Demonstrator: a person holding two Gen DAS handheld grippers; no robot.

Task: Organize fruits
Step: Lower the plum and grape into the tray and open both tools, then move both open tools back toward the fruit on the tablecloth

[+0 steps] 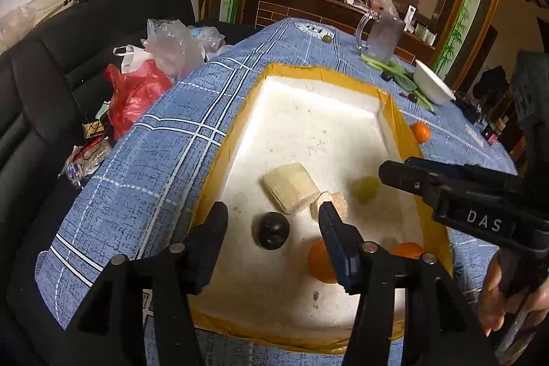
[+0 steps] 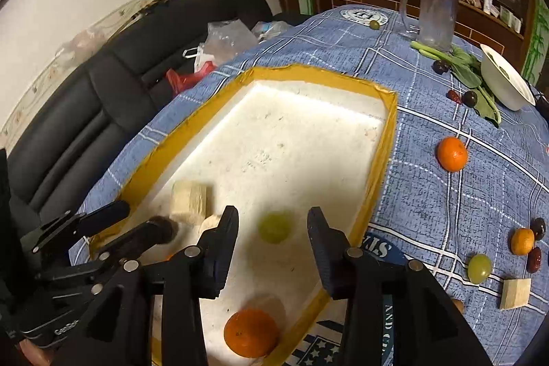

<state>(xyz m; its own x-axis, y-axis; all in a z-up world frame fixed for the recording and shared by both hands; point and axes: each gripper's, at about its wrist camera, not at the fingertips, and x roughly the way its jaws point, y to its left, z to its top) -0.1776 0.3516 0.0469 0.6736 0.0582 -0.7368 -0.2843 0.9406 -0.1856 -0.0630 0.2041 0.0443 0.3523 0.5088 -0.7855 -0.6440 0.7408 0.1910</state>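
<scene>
A white foam tray with a yellow taped rim (image 1: pixel 226 139) (image 2: pixel 381 160) lies on the blue checked cloth. My left gripper (image 1: pixel 272 223) stands open over the tray's near end. A dark plum (image 1: pixel 271 230) lies on the tray floor in the gap, clear of both pads. My right gripper (image 2: pixel 272 225) is open too, with a blurred green grape (image 2: pixel 274 226) (image 1: pixel 365 189) between its fingers, untouched. The tray also holds pale cut chunks (image 1: pixel 291 187) (image 2: pixel 188 199) and oranges (image 1: pixel 320 259) (image 2: pixel 250 337). Each gripper shows in the other's view: right gripper (image 1: pixel 398 168), left gripper (image 2: pixel 144 218).
Right of the tray lie an orange (image 2: pixel 452 153), a small orange (image 2: pixel 522 240), a green grape (image 2: pixel 479 268), dark plums (image 2: pixel 538 228), red dates (image 2: pixel 534 259) and a pale chunk (image 2: pixel 514 293). A glass pitcher (image 2: pixel 435 19), greens (image 2: pixel 470 71) and a white bowl (image 2: pixel 507 84) stand farther back. Left is a black sofa (image 1: pixel 51 84) with plastic bags (image 1: pixel 137 91).
</scene>
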